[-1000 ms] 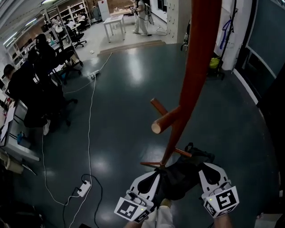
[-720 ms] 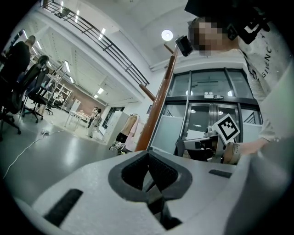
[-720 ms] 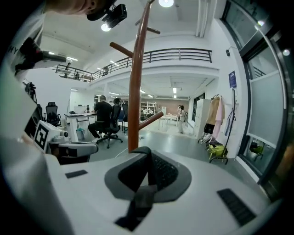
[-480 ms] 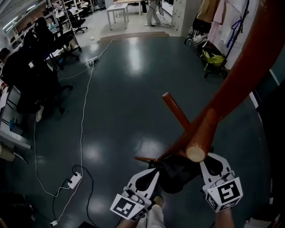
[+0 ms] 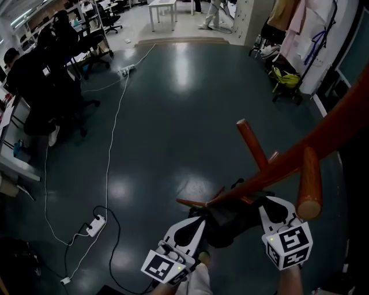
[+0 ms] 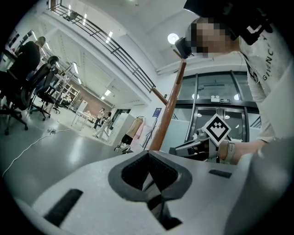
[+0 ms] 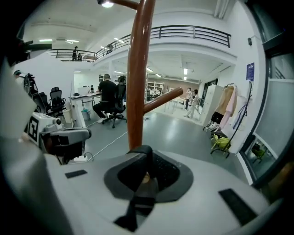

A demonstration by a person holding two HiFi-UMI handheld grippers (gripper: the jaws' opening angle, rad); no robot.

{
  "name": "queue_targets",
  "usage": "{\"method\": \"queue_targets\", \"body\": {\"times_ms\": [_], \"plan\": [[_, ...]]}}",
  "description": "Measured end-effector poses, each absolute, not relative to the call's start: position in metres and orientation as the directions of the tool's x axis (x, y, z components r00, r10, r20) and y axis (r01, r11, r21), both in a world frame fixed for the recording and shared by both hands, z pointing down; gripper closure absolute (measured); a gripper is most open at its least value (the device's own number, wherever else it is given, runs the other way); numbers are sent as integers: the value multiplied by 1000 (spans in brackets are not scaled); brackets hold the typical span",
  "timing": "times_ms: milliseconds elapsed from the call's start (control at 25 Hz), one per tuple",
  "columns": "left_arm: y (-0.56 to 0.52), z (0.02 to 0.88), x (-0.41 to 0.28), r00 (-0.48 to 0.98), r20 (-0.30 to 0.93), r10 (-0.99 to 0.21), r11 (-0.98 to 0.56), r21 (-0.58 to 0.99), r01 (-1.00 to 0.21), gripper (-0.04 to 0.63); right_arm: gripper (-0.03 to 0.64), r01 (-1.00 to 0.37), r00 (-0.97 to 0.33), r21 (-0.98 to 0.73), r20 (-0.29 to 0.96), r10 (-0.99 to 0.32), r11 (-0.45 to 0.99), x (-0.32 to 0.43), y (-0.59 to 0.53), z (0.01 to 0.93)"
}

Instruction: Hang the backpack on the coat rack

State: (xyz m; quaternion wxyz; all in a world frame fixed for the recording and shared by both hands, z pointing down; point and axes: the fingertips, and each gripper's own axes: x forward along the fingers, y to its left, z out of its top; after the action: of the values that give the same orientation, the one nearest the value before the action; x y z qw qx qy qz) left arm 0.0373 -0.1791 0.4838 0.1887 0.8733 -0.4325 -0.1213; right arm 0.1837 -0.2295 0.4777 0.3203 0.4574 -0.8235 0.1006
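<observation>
A black backpack (image 5: pixel 230 222) hangs low between my two grippers, close against the brown wooden coat rack (image 5: pixel 323 141). One peg (image 5: pixel 252 144) points up and left; another, with a pale round end (image 5: pixel 309 184), sits just above my right gripper. The left gripper (image 5: pixel 198 224) is shut on a black strap (image 6: pixel 158 209). The right gripper (image 5: pixel 271 204) is shut on a black strap loop (image 7: pixel 142 193), right in front of the rack's pole (image 7: pixel 138 78). Most of the backpack is hidden in both gripper views.
A power strip (image 5: pixel 92 226) with a long white cable lies on the dark floor to the left. People sit on office chairs (image 5: pixel 34 75) at desks along the left. A clothes rail (image 5: pixel 288 17) and a green bag (image 5: pixel 286 78) stand at the back right.
In the head view the rack's pole and pegs have slid right and lower, and the round-ended peg is now beside my right gripper. Both grippers still hold the backpack's straps.
</observation>
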Motion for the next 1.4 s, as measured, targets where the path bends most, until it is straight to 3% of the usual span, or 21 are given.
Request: {"method": "queue_targets", "body": {"times_ms": [360,640,840,1200,1400], "plan": [[-183,486,36,591,-59,-805,-551,447,-705,584,584,-706,-354,215,718,-599,675,171,-232,483],[-184,487,30,581,-59,-812,-540,454,-708,584,560,-540,-249,389,774,-583,747,165,-231,480],[-184,492,25,572,-58,-818,-530,463,-711,584,560,-617,-370,305,701,-609,725,151,-235,457],[-182,479,18,574,-73,-815,-539,457,-707,584,560,-632,-390,238,725,-567,738,142,-205,466],[-177,455,21,585,-86,-807,-558,435,-707,585,560,-649,-533,90,656,-535,756,118,-175,442]]}}
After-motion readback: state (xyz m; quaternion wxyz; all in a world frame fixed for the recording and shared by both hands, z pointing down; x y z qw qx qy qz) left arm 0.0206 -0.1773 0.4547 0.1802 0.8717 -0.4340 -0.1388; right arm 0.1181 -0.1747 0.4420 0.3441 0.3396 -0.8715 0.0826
